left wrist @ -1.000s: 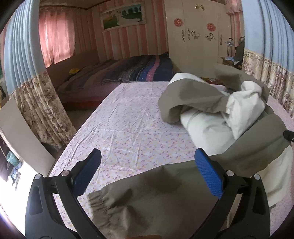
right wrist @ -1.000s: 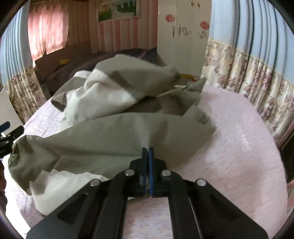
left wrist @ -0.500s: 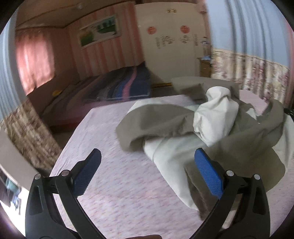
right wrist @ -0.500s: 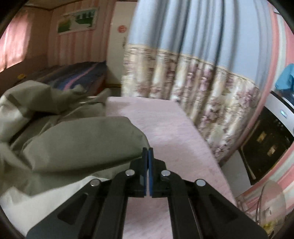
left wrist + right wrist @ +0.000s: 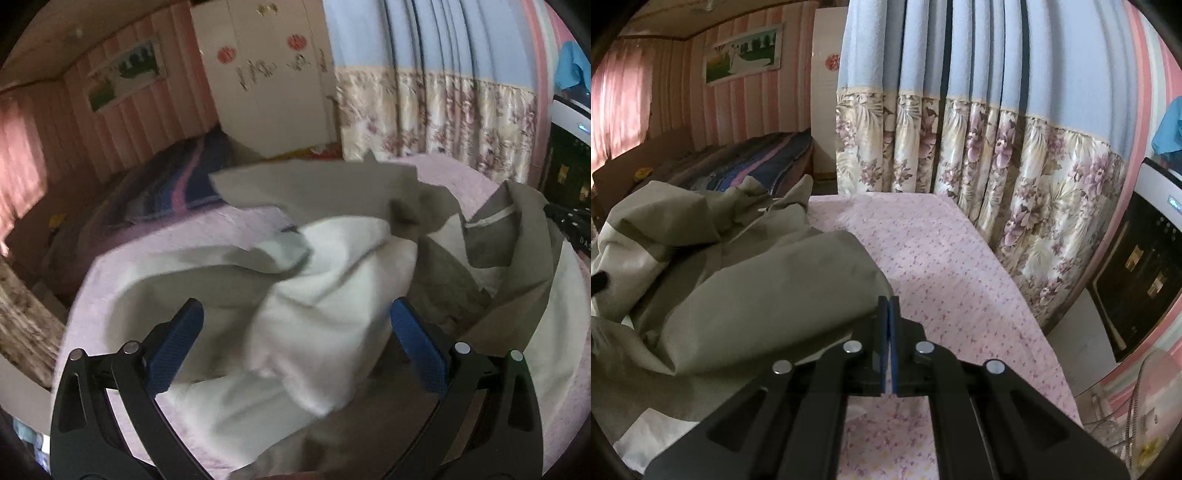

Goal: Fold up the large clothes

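Garment [image 5: 768, 280] heaped on pink floral bedsheet [image 5: 945, 266] | curtain [image 5: 960, 129] behind | L hand-held gripper [image 5: 295, 345] released, R hand-held gripper [image 5: 888, 332] grasping garment

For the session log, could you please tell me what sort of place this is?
Most likely a home bedroom: a bed under a pink floral sheet, a second bed with a striped blanket, a white wardrobe, and long floral curtains.

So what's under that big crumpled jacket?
The jacket lies on a bed with a pink flowered sheet, which shows bare beside it. Whatever is under the heap itself is covered by the cloth, so I cannot tell.
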`<state>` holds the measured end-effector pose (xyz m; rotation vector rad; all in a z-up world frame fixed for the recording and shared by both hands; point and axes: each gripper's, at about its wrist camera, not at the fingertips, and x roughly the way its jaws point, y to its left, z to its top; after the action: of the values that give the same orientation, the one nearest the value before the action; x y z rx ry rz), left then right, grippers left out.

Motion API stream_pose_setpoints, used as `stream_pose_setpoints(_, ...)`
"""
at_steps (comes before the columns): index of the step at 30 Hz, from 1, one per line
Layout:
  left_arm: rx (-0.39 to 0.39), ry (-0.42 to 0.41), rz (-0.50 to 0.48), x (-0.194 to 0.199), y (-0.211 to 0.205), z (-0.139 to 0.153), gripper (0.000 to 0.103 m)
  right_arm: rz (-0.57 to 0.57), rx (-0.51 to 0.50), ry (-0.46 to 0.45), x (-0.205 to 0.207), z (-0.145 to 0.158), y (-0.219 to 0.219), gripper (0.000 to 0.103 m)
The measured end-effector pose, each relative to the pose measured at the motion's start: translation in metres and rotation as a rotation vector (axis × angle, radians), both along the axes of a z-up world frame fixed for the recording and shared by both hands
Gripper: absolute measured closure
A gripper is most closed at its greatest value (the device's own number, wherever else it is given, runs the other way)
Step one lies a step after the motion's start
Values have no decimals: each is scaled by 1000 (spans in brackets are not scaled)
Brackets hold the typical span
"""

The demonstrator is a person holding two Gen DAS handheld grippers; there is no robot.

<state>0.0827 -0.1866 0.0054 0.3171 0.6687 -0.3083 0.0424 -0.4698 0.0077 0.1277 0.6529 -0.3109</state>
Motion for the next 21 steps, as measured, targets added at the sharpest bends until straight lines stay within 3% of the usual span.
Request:
stream_pose_setpoints(2,15,13,-17,8,-8,-11,4,0,19,11,1,-3,-2,103)
stream_pose_setpoints(5,60,55,-15,25,-14,-29,16,4,22,15,3,-4,-2,103)
stream_pose_setpoints(6,63,70,-9,29,-12,-33,17,7,22,14,3,-4,-1,103)
stream_pose_setpoints(8,53,95,-8,35,-7,-37,28,14,17,14,5,-2,1,103)
stream_pose_setpoints(10,59,90,2,40,2,-35,60,18,8,12,8,1,3,103)
stream_pose_setpoints(13,37,71,25,48,21,-21,83,20,5,0,12,7,2,103)
stream_pose_setpoints(17,-10,19,81,55,60,11,90,16,-14,-30,16,22,-1,103)
stream_pose_setpoints(21,-54,-53,142,52,107,62,97,-2,-55,-71,29,48,-14,103)
